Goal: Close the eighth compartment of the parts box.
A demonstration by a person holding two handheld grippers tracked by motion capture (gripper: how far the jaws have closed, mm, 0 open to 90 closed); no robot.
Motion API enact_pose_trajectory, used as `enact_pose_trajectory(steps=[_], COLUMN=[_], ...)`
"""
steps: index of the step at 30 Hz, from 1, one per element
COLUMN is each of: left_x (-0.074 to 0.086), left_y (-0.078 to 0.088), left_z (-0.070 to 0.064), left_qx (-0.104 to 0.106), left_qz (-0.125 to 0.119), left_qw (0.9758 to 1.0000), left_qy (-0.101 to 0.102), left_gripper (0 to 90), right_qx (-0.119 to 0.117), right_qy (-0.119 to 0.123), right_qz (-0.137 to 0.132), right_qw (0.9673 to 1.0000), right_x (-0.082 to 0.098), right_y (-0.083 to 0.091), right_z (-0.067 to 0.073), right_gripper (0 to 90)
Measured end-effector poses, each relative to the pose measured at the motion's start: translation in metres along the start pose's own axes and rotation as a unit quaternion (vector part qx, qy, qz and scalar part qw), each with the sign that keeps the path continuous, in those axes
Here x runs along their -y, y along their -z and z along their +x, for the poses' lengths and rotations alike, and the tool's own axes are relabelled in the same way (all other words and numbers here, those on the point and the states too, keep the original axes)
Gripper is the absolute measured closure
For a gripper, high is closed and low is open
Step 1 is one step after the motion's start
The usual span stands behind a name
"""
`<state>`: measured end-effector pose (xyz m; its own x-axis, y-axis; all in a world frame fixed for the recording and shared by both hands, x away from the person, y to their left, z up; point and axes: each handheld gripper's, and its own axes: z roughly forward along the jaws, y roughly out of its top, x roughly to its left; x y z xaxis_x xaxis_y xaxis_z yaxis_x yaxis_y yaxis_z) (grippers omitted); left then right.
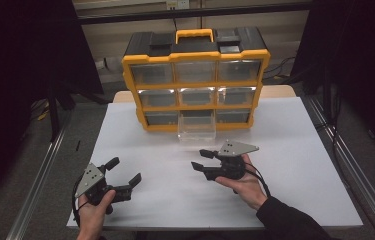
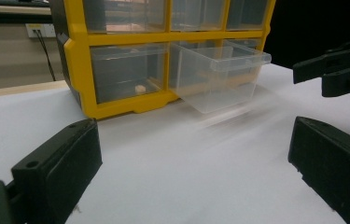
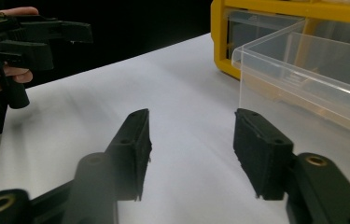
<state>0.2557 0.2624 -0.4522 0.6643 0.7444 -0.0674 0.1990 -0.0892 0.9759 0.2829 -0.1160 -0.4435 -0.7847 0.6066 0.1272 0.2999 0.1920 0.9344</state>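
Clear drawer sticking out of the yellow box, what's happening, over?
Both claws, left claw and right claw, open, holding nothing. Clear drawer pulled out of yellow cabinet, bottom middle. Nothing in the way.

The drawer cabinet stood on the table at twelve o'clock. Its bottom-middle drawer jutted toward six. The left gripper sat at seven o'clock, the right gripper near centre.

Both tongs are matte black plastic. The left tongs carry a grey three-cornered plate dotted with small screws on top, and a black cable trails from their body. The right tongs bear the same grey plate and a looping black cable. Their jaws are blocky, with flat textured pads, round screw holes and brass-coloured pivot bushings. A dark sleeve covers the right forearm.
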Motion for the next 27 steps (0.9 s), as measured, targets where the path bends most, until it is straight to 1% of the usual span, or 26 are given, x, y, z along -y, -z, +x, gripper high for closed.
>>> enact_pose_trajectory(steps=[2,3,4,5,6,7,8,9,12,13,14,15,17,19,20,21,23,24,26,27], left_x=[0.0,0.0,-0.0001,-0.0002,0.0,0.0001,0.0001,0.0,0.0001,-0.0001,0.0001,0.0001,0.0,0.0004,0.0004,0.0003,0.0002,0.0003,0.0001,0.0001], left_y=[0.0003,0.0,0.0001,0.0003,0.0002,0.0001,0.0001,0.0,-0.0001,0.0008,-0.0004,-0.0001,0.0003,-0.0009,-0.0006,-0.0008,-0.0004,-0.0007,-0.0004,-0.0002], left_z=[-0.0003,-0.0007,-0.0004,0.0002,-0.0002,-0.0002,-0.0004,-0.0007,-0.0009,0.0002,-0.0011,-0.0014,-0.0005,-0.0014,-0.0009,-0.0008,-0.0008,-0.0012,-0.0011,-0.0011], left_qx=[-0.001,-0.001,-0.001,-0.001,-0.001,-0.001,-0.002,-0.002,-0.002,-0.001,-0.002,0.002,-0.001,-0.002,-0.002,-0.002,0.0,-0.001,-0.003,-0.003], left_qz=[0.0,-0.004,-0.003,-0.001,0.001,0.0,-0.001,-0.003,-0.002,0.003,-0.004,-0.002,0.0,-0.003,-0.001,-0.002,-0.001,-0.003,-0.003,-0.002], left_qw=[1.0,1.0,1.0,1.0,1.0,1.0,1.0,1.0,1.0,1.0,1.0,1.0,1.0,1.0,1.0,1.0,1.0,1.0,1.0,1.0], left_qy=[0.002,0.005,0.004,-0.002,0.001,0.001,0.003,0.004,0.004,-0.004,0.006,0.004,0.001,0.009,0.006,0.005,0.005,0.007,0.005,0.005], left_gripper=[2.4,2.4,2.4,2.4,2.4,2.4,2.4,2.4,2.4,2.4,2.4,2.4,2.4,2.4,2.4,2.4,2.4,2.4,2.5,2.5], right_qx=[0.001,-0.003,-0.003,-0.006,-0.008,-0.008,-0.007,-0.009,-0.012,-0.014,-0.014,-0.015,-0.015,-0.018,-0.018,-0.017,-0.018,-0.018,-0.016,-0.015], right_qy=[-0.001,-0.002,-0.002,-0.002,-0.001,-0.001,0.001,0.0,0.0,0.001,0.001,0.0,-0.001,-0.002,-0.002,-0.002,-0.001,-0.001,0.002,0.0], right_qz=[0.003,0.007,0.009,0.01,0.012,0.012,0.012,0.013,0.016,0.019,0.02,0.022,0.022,0.024,0.024,0.021,0.02,0.02,0.022,0.022], right_qw=[1.0,1.0,1.0,0.9999,0.9999,0.9999,0.9999,0.9999,0.9998,0.9997,0.9997,0.9996,0.9996,0.9995,0.9995,0.9996,0.9996,0.9996,0.9996,0.9996], right_x=[0.0003,0.0005,0.0008,0.0012,0.0014,0.0014,0.0014,0.0015,0.0016,0.0021,0.0023,0.0023,0.0024,0.002,0.002,0.0015,0.0007,0.0007,0.0,-0.0001], right_y=[-0.0005,-0.0009,-0.0014,-0.002,-0.0024,-0.0024,-0.0029,-0.003,-0.0039,-0.0047,-0.0051,-0.0051,-0.0053,-0.005,-0.005,-0.0042,-0.004,-0.004,-0.0049,-0.0053], right_z=[-0.0005,-0.0008,-0.0009,-0.001,-0.0014,-0.0014,-0.0021,-0.0023,-0.0032,-0.0045,-0.0051,-0.0058,-0.0077,-0.0093,-0.0093,-0.0098,-0.01,-0.01,-0.0102,-0.01], right_gripper=[50.7,50.9,52.0,53.4,57.3,57.3,61.2,63.0,64.5,67.8,69.4,71.6,74.9,78.6,78.6,81.9,84.7,84.7,89.4,90.0])
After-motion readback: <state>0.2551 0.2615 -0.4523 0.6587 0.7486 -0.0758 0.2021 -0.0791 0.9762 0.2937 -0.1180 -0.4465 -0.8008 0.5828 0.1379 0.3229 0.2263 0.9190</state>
